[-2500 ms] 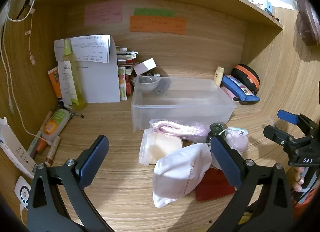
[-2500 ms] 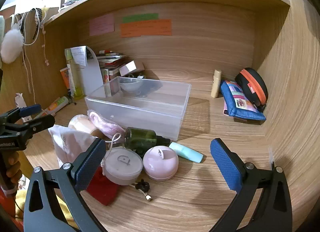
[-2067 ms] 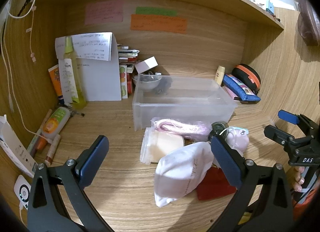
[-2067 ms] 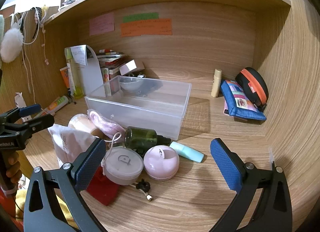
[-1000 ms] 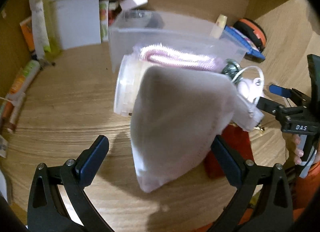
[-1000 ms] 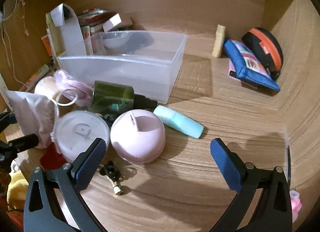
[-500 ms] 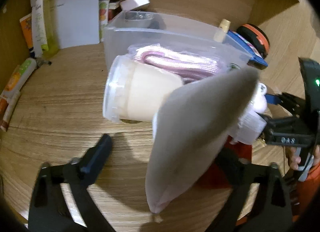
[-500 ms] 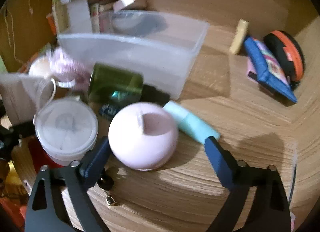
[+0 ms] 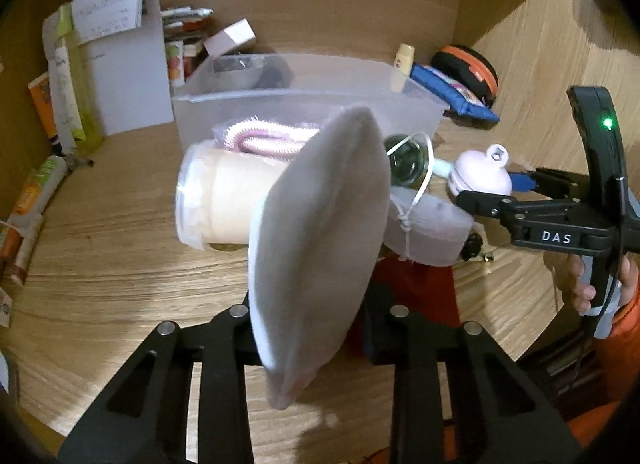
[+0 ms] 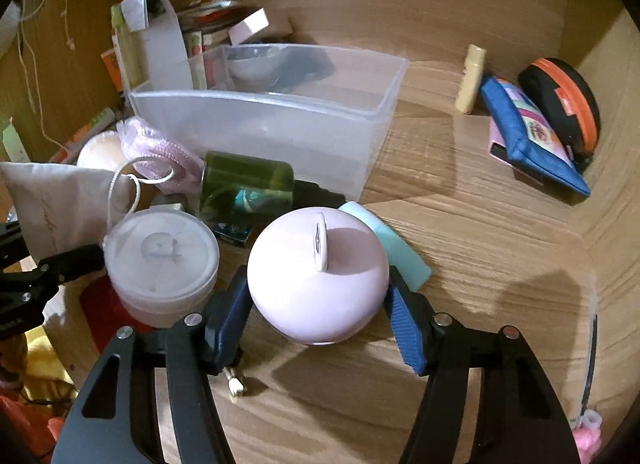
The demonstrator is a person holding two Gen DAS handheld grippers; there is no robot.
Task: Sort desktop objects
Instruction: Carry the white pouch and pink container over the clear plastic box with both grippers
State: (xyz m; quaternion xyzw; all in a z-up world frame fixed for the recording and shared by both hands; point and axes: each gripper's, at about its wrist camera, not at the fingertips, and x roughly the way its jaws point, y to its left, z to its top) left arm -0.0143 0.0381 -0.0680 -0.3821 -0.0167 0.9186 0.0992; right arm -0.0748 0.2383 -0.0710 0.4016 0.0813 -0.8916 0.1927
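A white drawstring pouch (image 9: pixel 320 232) stands on edge between the fingers of my left gripper (image 9: pixel 308 328). Its jaws are closing and the pads squeeze the pouch's lower part. The pouch (image 10: pixel 60 199) also shows at the left edge of the right wrist view. My right gripper (image 10: pixel 318 304) has its jaws closing on a pink round case (image 10: pixel 316 280), with a blue pad against each side. Close behind lie a frosted round jar (image 10: pixel 160 260), a green bottle (image 10: pixel 248 179), a teal tube (image 10: pixel 396 252) and a cream cup (image 9: pixel 224 203). A clear plastic bin (image 10: pixel 256 103) stands beyond them.
A blue zip pouch (image 10: pixel 532 135), an orange-and-black case (image 10: pixel 568 103) and a cream stick (image 10: pixel 472 75) sit at the back right. Tubes, papers and boxes (image 9: pixel 112 55) crowd the back left corner. A red flat item (image 9: pixel 412 292) lies under the pouch. Wooden walls enclose the desk.
Both grippers came down onto the pile and drew their jaws in. The left one now pinches the pouch, which has turned on edge; the right one now clasps the pink case.
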